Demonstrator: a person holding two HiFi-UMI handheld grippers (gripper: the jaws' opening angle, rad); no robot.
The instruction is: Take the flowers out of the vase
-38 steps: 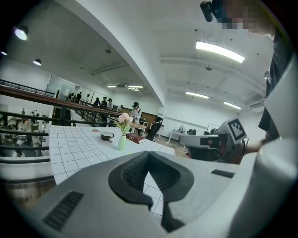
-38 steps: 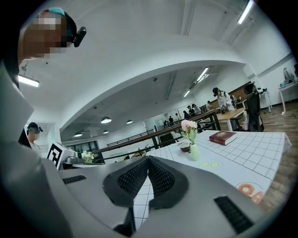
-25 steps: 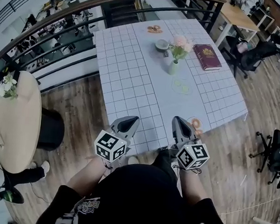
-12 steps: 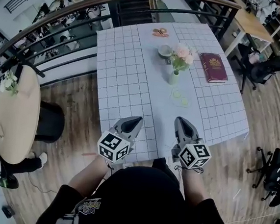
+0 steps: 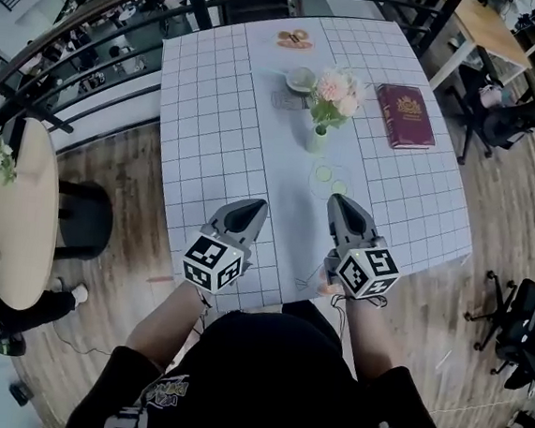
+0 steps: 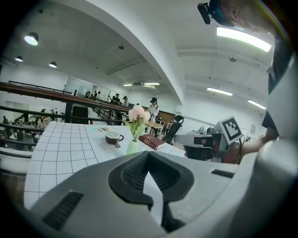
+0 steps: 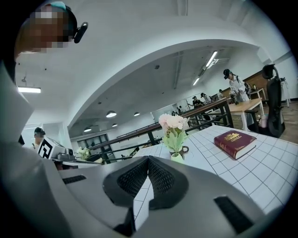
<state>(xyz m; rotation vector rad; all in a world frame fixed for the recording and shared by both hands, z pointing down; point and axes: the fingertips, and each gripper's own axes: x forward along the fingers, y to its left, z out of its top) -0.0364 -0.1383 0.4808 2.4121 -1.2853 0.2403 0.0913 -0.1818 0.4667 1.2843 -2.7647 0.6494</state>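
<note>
Pink flowers (image 5: 334, 89) with green leaves stand in a small pale green vase (image 5: 317, 139) near the far middle of the grid-patterned table (image 5: 210, 128). My left gripper (image 5: 251, 205) and right gripper (image 5: 337, 202) hover side by side over the table's near edge, both shut and empty, well short of the vase. In the left gripper view the flowers (image 6: 137, 113) and vase (image 6: 132, 147) stand ahead of the shut jaws of the left gripper (image 6: 148, 153). The right gripper view shows the flowers (image 7: 172, 122) and vase (image 7: 177, 157) just beyond the shut right gripper (image 7: 148, 159).
A red book (image 5: 404, 115) lies right of the vase and a cup (image 5: 301, 78) stands behind it. Clear round coasters (image 5: 328, 178) lie between vase and grippers. A dark railing (image 5: 108, 14) runs behind the table. A round table (image 5: 13, 212) stands left, office chairs (image 5: 521, 317) right.
Both grippers have moved forward from the floor side of the table edge to over the cloth, nearer the vase. Their jaws stayed shut.
</note>
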